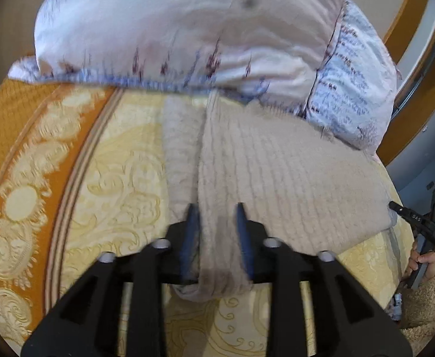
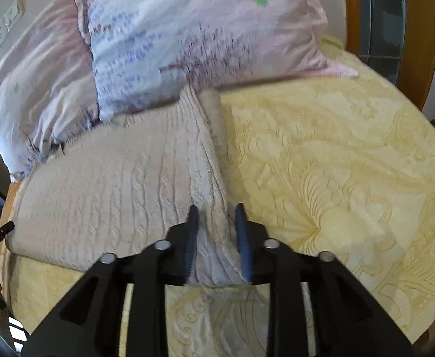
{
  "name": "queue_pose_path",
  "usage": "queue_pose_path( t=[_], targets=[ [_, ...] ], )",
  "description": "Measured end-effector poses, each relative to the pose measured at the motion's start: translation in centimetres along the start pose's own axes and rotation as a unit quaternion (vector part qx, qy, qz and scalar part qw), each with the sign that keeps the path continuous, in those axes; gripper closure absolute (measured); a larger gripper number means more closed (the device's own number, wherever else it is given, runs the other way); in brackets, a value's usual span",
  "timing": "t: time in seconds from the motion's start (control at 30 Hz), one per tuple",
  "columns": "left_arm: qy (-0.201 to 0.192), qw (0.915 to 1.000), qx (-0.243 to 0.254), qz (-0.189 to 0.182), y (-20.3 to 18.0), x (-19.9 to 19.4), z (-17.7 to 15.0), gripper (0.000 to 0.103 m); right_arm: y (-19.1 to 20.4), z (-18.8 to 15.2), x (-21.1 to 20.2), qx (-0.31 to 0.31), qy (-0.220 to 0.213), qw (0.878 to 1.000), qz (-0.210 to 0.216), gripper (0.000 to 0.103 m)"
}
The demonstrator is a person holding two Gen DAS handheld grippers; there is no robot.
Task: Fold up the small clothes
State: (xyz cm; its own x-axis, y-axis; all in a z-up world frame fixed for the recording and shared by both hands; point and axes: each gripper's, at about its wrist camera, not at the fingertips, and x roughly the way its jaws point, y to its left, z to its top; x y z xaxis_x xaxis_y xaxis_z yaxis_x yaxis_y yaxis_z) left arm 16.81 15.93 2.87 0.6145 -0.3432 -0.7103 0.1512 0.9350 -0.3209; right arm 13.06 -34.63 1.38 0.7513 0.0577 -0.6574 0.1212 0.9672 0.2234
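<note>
Both the left gripper [image 1: 216,217] and right gripper [image 2: 216,217], part-open, seemingly releasing the beige knit garment's [image 1: 277,172] near-edge fold on the bedspread [image 2: 336,178]; next, regrip for another fold.

- Home bedroom.
- Bed [image 2: 351,148] covered by a yellow bedspread with embossed floral pattern, orange border on one side.
- Two pillows [image 1: 173,23] in pale pink-and-blue printed cases at the head.
- Wooden frame [image 2: 416,29] with glass panes beside the bed.
- Wall switch plate [image 2: 9,23] on the plain wall above the pillows.
</note>
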Motion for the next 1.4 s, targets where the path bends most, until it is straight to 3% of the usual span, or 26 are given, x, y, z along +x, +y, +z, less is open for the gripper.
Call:
queue_pose_path(
  t=[0.03, 0.1, 0.2, 0.33, 0.5, 0.6, 0.8, 0.9, 1.0, 1.17, 1.4],
  targets=[
    [-0.012, 0.9999, 0.003, 0.009, -0.3, -0.4, 0.2, 0.055, 0.3, 0.3, -0.2, -0.005, -0.009, 1.0, 0.002, 0.072],
    [-0.037, 0.9989, 0.02, 0.018, -1.3, -1.2, 0.5, 0.05, 1.4, 0.7, -0.3, -0.019, -0.019, 1.0, 0.013, 0.066],
    [-0.057, 0.9967, 0.054, 0.022, -3.5, -1.3, 0.8, 0.041, 3.9, 1.0, 0.9, -0.053, -0.01, 0.998, 0.028, 0.065],
    [-0.039, 0.9952, 0.084, 0.031, -5.4, 0.8, 1.0, 0.041, 6.9, 0.9, 2.6, -0.085, 0.008, 0.995, 0.051, 0.065],
    [-0.013, 0.9959, 0.076, 0.047, -5.1, 2.6, 0.8, 0.041, 10.1, 0.7, 3.8, -0.117, 0.018, 0.99, 0.074, 0.065],
    [0.0, 0.9973, 0.057, 0.046, -3.9, 3.2, 0.3, 0.041, 10.9, 0.1, 5.0, -0.129, 0.043, 0.988, 0.066, 0.055],
    [-0.008, 0.9969, 0.059, 0.052, -4.0, 3.1, -0.3, 0.041, 10.9, -0.7, 5.1, -0.136, 0.036, 0.988, 0.06, 0.053],
    [-0.017, 0.9997, 0.015, 0.011, -3.1, 1.9, 0.6, 0.041, 10.8, -0.7, 4.9, -0.133, 0.036, 0.988, 0.063, 0.053],
    [-0.034, 0.9973, -0.058, -0.03, -0.6, 0.6, 1.9, 0.041, 10.8, -0.7, 5.0, -0.127, 0.037, 0.989, 0.067, 0.051],
    [-0.017, 0.9876, -0.153, -0.031, 3.5, 1.2, 3.7, 0.041, 11.1, -0.6, 5.3, -0.125, 0.039, 0.989, 0.073, 0.045],
    [0.039, 0.9766, -0.204, -0.055, 4.8, 4.3, 4.6, 0.041, 11.0, -0.6, 5.6, -0.121, 0.042, 0.988, 0.08, 0.04]
  ],
)
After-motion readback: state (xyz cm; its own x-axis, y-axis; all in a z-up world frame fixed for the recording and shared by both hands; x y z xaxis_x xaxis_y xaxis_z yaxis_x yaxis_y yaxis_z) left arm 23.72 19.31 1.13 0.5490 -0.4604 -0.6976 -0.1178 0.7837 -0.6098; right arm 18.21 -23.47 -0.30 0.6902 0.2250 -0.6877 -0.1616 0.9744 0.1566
